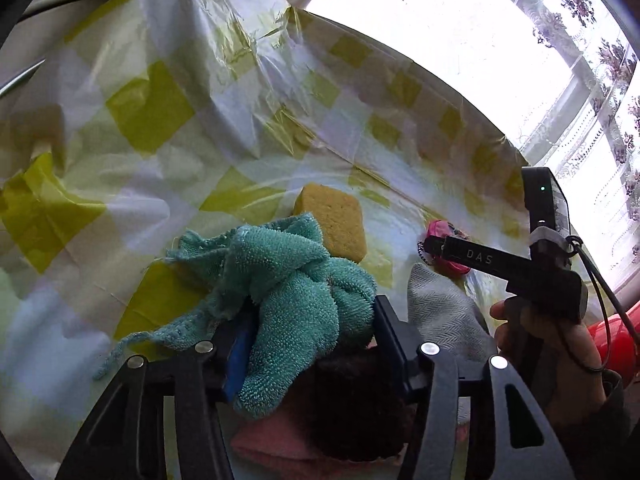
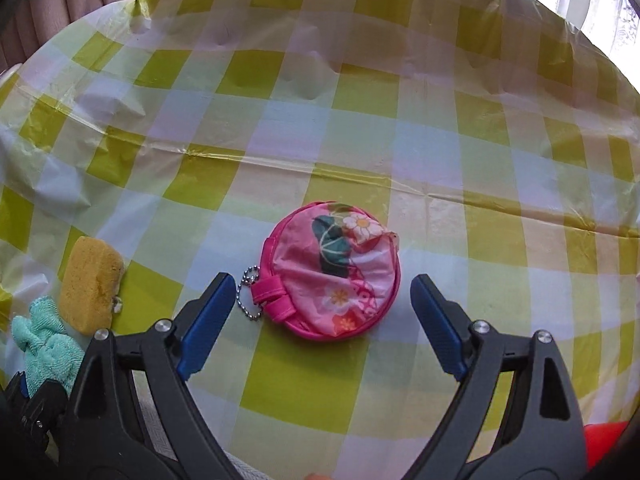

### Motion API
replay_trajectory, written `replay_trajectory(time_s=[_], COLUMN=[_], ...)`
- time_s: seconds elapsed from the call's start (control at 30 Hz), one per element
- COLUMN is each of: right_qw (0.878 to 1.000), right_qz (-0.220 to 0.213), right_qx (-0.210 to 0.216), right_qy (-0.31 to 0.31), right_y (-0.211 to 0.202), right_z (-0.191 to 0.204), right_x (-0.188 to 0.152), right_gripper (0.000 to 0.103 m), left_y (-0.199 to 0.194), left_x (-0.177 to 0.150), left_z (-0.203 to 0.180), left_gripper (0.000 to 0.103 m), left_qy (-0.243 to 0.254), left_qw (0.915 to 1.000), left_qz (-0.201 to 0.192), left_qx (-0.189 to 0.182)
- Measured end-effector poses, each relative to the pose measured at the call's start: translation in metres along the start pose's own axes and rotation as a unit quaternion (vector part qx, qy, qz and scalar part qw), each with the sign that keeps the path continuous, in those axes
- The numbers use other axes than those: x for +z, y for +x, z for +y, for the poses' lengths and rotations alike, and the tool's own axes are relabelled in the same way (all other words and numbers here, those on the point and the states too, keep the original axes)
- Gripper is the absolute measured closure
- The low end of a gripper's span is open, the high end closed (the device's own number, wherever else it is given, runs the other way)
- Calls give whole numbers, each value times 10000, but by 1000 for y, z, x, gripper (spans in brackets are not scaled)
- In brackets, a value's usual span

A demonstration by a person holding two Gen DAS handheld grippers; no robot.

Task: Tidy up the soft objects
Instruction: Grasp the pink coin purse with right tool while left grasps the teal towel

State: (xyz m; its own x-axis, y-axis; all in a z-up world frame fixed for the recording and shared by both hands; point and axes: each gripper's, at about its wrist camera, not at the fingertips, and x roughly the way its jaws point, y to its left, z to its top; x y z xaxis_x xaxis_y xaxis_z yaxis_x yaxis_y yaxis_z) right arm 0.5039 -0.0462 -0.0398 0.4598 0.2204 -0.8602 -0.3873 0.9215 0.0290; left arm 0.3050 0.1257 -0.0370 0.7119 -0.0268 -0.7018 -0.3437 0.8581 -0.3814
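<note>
Teal cloth (image 1: 288, 292) bunched between my left gripper (image 1: 308, 336) jaws; pouch (image 2: 334, 276) not yet picked up.

Left wrist: my half-closed fingers pinch the cloth, which hangs over a small pile of a dark item and a pink one, so sorting looks part done. Sponge (image 1: 332, 222) sits loose just behind the cloth; a grey cloth (image 1: 440, 304) lies to its right. Right wrist: my right gripper (image 2: 322, 308) stands wide open and empty, straddling the pouch, well right of the sponge. I judge pouch and sponge remain.

Grippers, two, hand-held
Left gripper (image 1: 312, 336): jaws partly closed, angled downward. Right gripper (image 2: 322, 300): jaws wide apart, empty, pitched steeply down.
</note>
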Motion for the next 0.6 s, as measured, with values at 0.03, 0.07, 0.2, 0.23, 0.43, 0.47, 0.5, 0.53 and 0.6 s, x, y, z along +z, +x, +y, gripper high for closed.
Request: replay_trajectory(time_s=[0.03, 0.07, 0.2, 0.23, 0.43, 0.47, 0.5, 0.53, 0.6], right_qw=[10000, 10000, 9999, 9999, 9993, 9991, 9986, 9979, 9957], right_qz=[41, 89, -97, -124, -301, -397, -505, -633, -912], right_qx=[-24, -11, 27, 61, 44, 5, -27, -91, -179], right_qy=[7, 44, -48, -62, -205, -174, -152, -134, -47], right_y=[5, 9, 7, 5, -11, -18, -26, -36, -57], right_z=[-1, -3, -1, -1, 2, 1, 0, -1, -2], right_x=[1, 1, -1, -1, -16, -21, -26, -30, -38], right_gripper=[13, 13, 25, 28, 29, 29, 29, 29, 29], left_y=[-2, -3, -9, -12, -25, -27, -29, -32, -38], left_x=[-1, -2, -1, -1, 0, 0, -1, -1, -3], left_z=[-1, -1, 3, 3, 7, 8, 8, 8, 8], left_gripper=[48, 48, 49, 49, 49, 49, 49, 49, 49], left_qy=[21, 19, -64, -80, -158, -164, -178, -186, -184], left_qw=[10000, 9999, 9994, 9992, 9964, 9960, 9956, 9950, 9932], left_qz=[-60, -110, -311, -379, -775, -815, -859, -914, -1060], left_qx=[43, 76, 123, 141, 302, 320, 340, 369, 434])
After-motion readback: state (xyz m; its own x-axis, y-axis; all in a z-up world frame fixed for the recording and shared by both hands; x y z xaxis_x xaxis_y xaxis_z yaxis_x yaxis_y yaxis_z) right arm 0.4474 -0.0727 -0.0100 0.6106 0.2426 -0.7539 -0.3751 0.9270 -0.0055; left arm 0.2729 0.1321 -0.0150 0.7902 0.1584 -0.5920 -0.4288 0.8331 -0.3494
